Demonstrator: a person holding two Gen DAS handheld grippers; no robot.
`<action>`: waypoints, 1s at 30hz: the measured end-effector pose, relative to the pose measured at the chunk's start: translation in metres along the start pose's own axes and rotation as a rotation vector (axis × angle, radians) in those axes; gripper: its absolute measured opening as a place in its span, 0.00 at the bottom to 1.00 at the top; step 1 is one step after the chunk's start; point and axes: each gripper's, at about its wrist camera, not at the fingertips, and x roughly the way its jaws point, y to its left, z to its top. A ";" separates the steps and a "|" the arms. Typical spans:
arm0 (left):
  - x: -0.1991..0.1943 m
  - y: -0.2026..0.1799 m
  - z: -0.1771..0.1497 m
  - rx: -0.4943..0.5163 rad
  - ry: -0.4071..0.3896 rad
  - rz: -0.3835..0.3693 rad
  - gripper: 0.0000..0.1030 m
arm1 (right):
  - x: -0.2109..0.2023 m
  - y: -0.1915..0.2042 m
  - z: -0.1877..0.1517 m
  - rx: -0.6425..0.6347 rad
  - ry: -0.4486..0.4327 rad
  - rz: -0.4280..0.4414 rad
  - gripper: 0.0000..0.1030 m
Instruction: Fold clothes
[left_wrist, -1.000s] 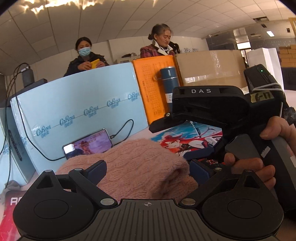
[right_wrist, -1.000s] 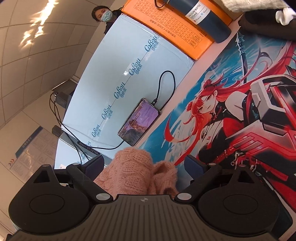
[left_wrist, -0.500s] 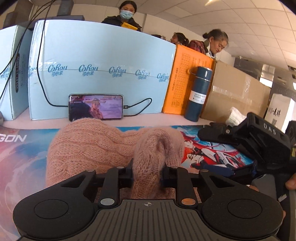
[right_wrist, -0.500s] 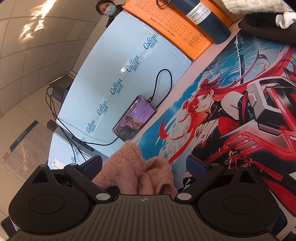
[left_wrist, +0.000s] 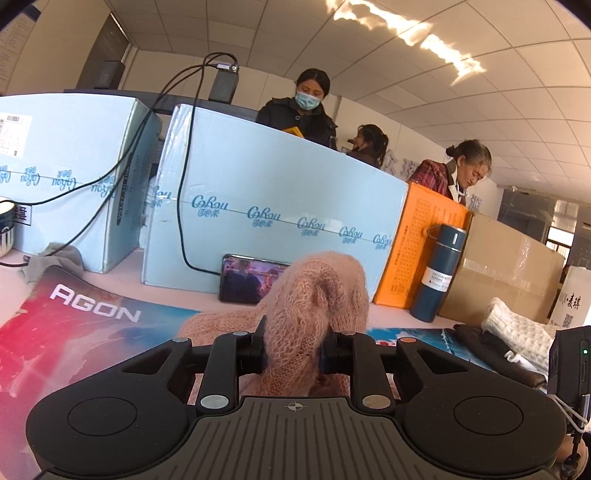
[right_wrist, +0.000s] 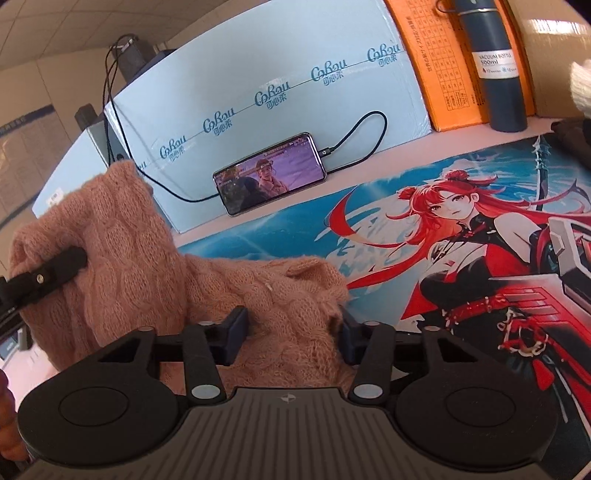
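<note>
Your left gripper (left_wrist: 293, 354) has its jaws pinching a raised bunch of the fuzzy pink cable-knit sweater (right_wrist: 258, 288). Your right gripper (right_wrist: 291, 332) has its jaws spread around knit lying on the desk; the sweater is still rumpled, folding unfinished.

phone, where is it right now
The phone lies on its long edge, leaning against the light blue box at the back of the table, just behind the printed mat. In the left wrist view the lifted pink sweater partly hides it.
</note>
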 end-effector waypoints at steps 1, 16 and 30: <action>-0.002 0.002 0.002 0.001 -0.010 0.012 0.21 | 0.001 0.006 -0.001 -0.037 0.006 -0.008 0.27; 0.023 0.041 -0.004 -0.049 0.133 0.133 0.22 | -0.031 -0.040 0.040 0.002 -0.273 -0.232 0.14; 0.033 -0.001 -0.015 0.257 0.151 0.094 0.95 | -0.014 -0.082 0.028 0.240 -0.151 -0.182 0.49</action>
